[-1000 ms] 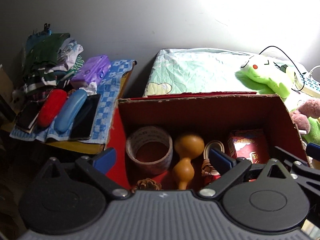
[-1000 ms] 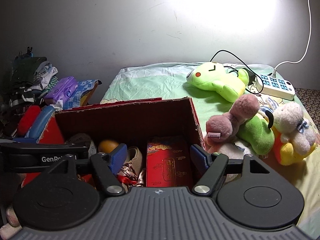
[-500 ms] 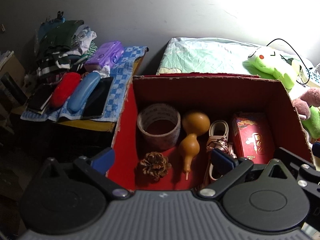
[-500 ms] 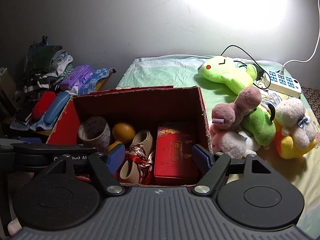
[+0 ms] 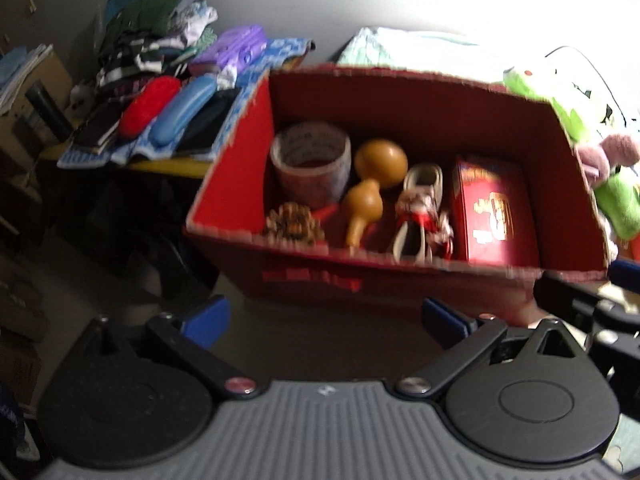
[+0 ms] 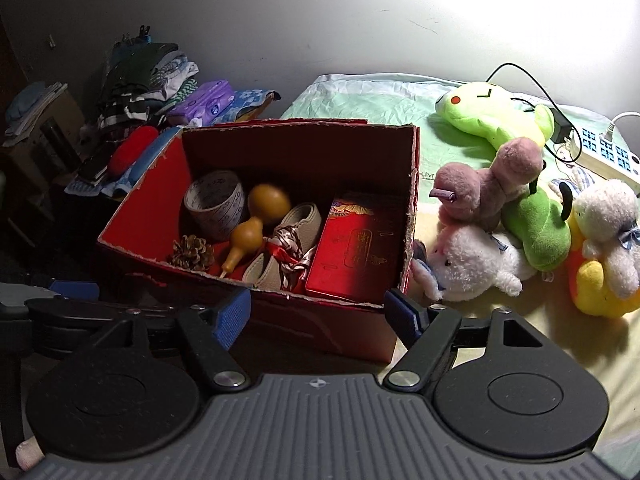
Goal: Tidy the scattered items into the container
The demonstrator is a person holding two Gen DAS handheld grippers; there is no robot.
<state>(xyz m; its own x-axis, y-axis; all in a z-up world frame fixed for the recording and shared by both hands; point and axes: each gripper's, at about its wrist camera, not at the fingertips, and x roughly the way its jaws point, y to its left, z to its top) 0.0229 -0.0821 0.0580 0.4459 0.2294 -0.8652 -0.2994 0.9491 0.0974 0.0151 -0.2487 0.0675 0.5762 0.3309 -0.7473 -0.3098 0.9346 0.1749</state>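
Nothing I can read: blurred red print on the cardboard box [image 5: 312, 276] front, gold characters on the red packet [image 6: 356, 240] inside it

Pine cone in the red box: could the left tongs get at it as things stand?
Probably yes. The left tongs are open and empty, the box has no lid, and the pine cone lies uncovered by the near wall, though the tape roll and gourd crowd it.

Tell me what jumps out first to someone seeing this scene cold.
The open red cardboard box in the middle grabs the eye, holding a tape roll, a yellow gourd, a pinecone, a small shoe and a red packet. To its right, bright plush toys crowd the bed. Both hand-held grippers, left and right, hang open and empty before the box.
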